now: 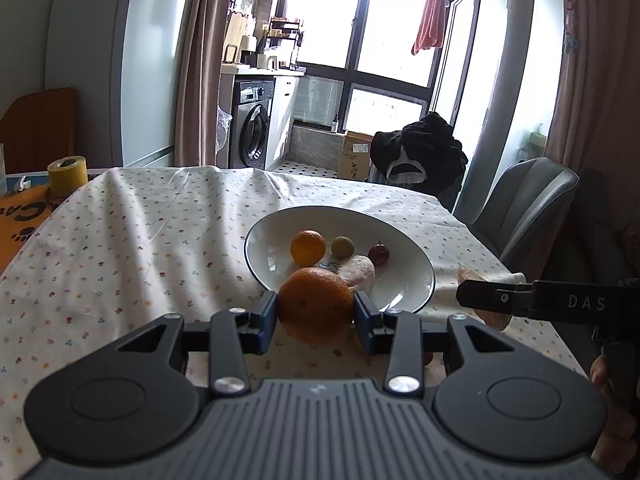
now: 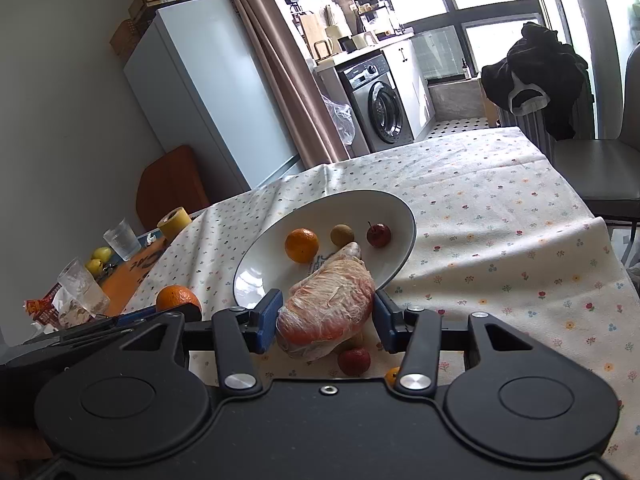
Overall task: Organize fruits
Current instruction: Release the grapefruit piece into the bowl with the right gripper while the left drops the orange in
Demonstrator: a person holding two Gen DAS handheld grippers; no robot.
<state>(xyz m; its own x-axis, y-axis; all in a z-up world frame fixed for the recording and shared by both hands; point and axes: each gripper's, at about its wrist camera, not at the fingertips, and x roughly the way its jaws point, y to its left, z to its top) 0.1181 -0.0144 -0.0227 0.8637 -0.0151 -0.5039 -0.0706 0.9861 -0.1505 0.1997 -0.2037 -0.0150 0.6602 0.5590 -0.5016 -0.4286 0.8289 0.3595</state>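
Note:
My left gripper (image 1: 316, 305) is shut on a large orange (image 1: 316, 292), held just before the near rim of the white plate (image 1: 416, 264). On the plate lie a small orange (image 1: 307, 246), a greenish-brown round fruit (image 1: 343, 247), a small red fruit (image 1: 378, 254) and a pale wrapped piece (image 1: 362, 271). My right gripper (image 2: 326, 314) is shut on a pink wrapped citrus piece (image 2: 326, 308) at the plate's (image 2: 256, 276) near edge. It shows side-on as the right gripper (image 1: 480, 296) in the left wrist view.
A red lychee-like fruit (image 2: 354, 361) and a small orange fruit (image 2: 393, 376) lie on the floral cloth under the right gripper. At far left stand two glasses (image 2: 122, 239), a yellow tape roll (image 2: 174, 222) and yellow fruits (image 2: 100, 260). A grey chair (image 1: 528, 204) stands at the right.

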